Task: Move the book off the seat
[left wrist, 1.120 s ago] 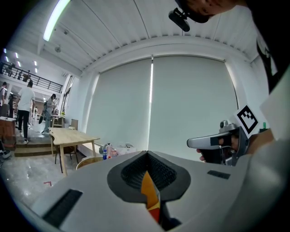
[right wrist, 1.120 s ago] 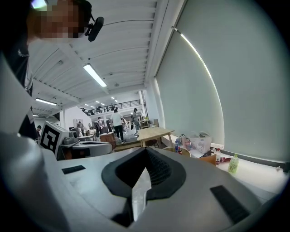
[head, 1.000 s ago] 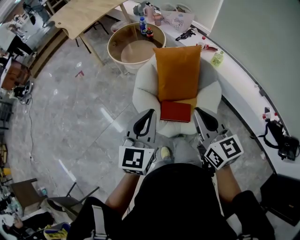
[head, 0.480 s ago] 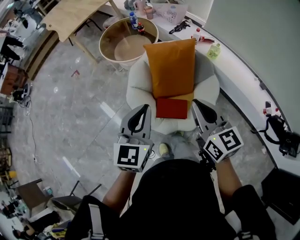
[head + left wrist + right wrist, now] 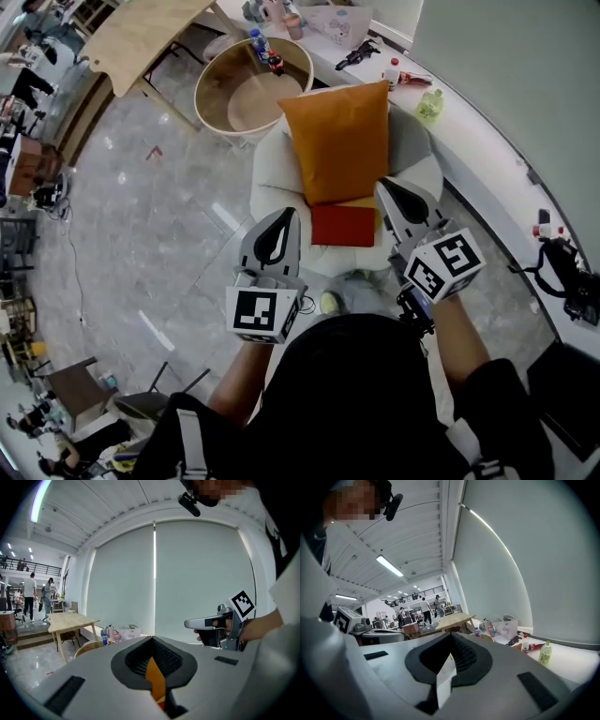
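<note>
Floor (image 5: 141,216): grey, stone-look slabs, glossy, with streaks of reflected light.
Tabletop (image 5: 487,155): white, smooth ledge that curves along the wall to the right of the seat; small bottles stand at its far end.
Seat (image 5: 274,183): white armchair, rounded and puffy, with a soft matt cover.
Tub (image 5: 211,80): round, with a thin wooden rim and a pale flat bottom, just behind the seat.
Cushion (image 5: 339,141): orange cloth, rectangular and plump, leaning on the seat's back.
Left claw (image 5: 284,217): smooth grey shell with a black ribbed hollow. Its jaws are pressed together with nothing between them. It is at the seat's front left edge, apart from the book.
Right claw (image 5: 384,186): same shell. Its jaws are also pressed together and empty. Its tip is by the book's upper right corner; whether it touches cannot be told.
Book (image 5: 343,226): red, flat and rectangular with a plain matt cover. It lies on the front of the seat, just below the cushion's lower edge, between the two claws.
</note>
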Available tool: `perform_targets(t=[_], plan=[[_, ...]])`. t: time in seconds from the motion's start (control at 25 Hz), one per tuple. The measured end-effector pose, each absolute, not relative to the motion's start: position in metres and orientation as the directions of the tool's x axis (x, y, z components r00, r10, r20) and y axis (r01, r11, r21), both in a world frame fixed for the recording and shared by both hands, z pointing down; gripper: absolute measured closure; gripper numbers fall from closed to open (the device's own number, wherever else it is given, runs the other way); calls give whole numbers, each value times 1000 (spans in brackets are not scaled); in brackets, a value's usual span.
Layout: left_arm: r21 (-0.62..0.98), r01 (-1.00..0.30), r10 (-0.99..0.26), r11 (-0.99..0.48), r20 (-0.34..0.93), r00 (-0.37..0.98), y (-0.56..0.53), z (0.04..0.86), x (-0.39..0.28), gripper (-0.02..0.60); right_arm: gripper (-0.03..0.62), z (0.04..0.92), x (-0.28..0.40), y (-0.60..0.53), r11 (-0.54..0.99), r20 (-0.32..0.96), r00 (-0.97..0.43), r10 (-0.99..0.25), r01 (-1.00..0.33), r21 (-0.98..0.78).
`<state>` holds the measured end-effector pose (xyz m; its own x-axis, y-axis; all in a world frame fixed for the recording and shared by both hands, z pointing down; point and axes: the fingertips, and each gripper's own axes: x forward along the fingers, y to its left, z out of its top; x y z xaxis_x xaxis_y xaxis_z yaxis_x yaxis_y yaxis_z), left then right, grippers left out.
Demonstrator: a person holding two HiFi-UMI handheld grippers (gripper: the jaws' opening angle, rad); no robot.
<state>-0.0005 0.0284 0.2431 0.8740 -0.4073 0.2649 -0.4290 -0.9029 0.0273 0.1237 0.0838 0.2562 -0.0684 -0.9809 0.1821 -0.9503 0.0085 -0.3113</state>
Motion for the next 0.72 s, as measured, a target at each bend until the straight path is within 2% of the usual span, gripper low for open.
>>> perform_targets(t=[0.32, 0.72], plan=[[8, -444, -412, -896, 359, 837, 12, 276, 34, 577, 586, 313, 162, 61, 27, 272, -135, -953, -930, -367], [24, -487, -411, -873, 501, 762, -5, 338, 39, 577, 586, 389, 187, 64, -6, 361, -168, -917, -900, -435]])
